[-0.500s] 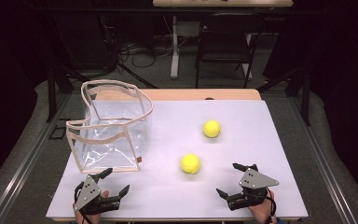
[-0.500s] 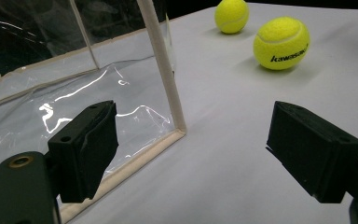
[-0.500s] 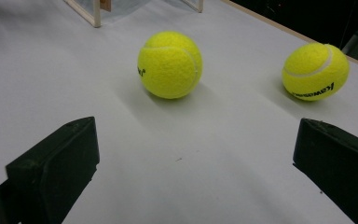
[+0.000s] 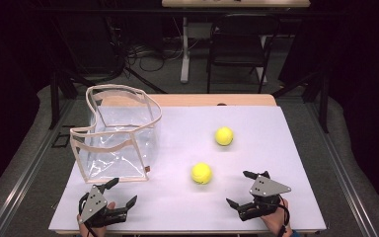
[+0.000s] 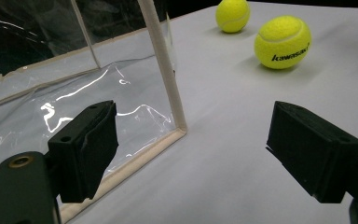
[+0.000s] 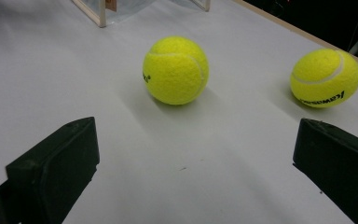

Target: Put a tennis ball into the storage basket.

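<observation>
Two yellow tennis balls lie on the white table [image 4: 286,148]: the near ball [image 4: 201,173] [image 5: 282,42] [image 6: 175,70] in the middle, the far ball [image 4: 224,136] [image 5: 232,15] [image 6: 325,78] behind it to the right. A clear plastic bag with beige trim [image 4: 118,133] [image 5: 165,70] stands upright at the left. My left gripper [image 4: 124,191] [image 5: 193,149] rests open near the front left edge, just in front of the bag's corner. At the front right my right gripper [image 4: 241,188] [image 6: 191,177] is open wide, pointing toward the near ball, nothing between its jaws.
The table's front edge runs right beneath both hands. A wooden strip [image 4: 212,99] borders the far side. Beyond it stand a dark chair [image 4: 237,49] and a white post [image 4: 184,49] with cables on the floor.
</observation>
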Action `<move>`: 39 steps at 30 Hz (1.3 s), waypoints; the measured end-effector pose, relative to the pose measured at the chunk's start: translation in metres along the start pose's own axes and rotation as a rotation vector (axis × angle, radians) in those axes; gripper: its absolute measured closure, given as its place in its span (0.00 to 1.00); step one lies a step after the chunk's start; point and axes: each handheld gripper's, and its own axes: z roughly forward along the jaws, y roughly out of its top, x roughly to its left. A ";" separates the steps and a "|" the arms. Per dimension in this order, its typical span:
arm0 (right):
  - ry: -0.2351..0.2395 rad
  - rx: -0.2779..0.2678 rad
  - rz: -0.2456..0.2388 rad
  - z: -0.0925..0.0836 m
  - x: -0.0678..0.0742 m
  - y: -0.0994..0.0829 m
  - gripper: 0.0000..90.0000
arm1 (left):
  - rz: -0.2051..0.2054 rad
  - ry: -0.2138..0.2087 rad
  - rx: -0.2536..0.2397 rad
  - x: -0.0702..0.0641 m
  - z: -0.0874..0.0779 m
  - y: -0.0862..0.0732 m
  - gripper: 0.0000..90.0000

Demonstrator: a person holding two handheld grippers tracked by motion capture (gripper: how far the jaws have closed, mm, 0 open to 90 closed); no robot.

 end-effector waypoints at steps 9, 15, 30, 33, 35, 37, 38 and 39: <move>0.029 0.033 0.004 0.009 -0.003 0.009 0.00 | 0.003 0.001 0.004 -0.001 0.000 0.001 0.18; 0.045 0.053 0.010 0.015 -0.004 0.013 0.00 | -0.003 0.001 0.006 -0.001 0.001 0.000 0.18; 0.067 0.065 -0.001 0.030 -0.006 0.030 0.00 | 0.005 0.005 0.009 -0.002 0.000 0.001 0.18; 0.076 0.073 -0.005 0.035 -0.005 0.032 0.00 | 0.003 0.007 0.010 -0.001 0.001 0.001 0.18; 0.079 0.082 -0.007 0.038 -0.005 0.034 0.00 | -0.003 0.006 0.007 -0.001 0.001 0.000 0.18; 0.083 0.087 -0.005 0.041 -0.005 0.035 0.00 | -0.002 0.006 0.008 -0.001 0.000 0.000 0.18; 0.083 0.087 -0.005 0.041 -0.005 0.035 0.00 | -0.002 0.006 0.008 -0.001 0.000 0.000 0.18; 0.090 0.094 -0.002 0.044 -0.006 0.036 0.00 | -0.002 0.007 0.008 -0.001 0.001 0.000 0.18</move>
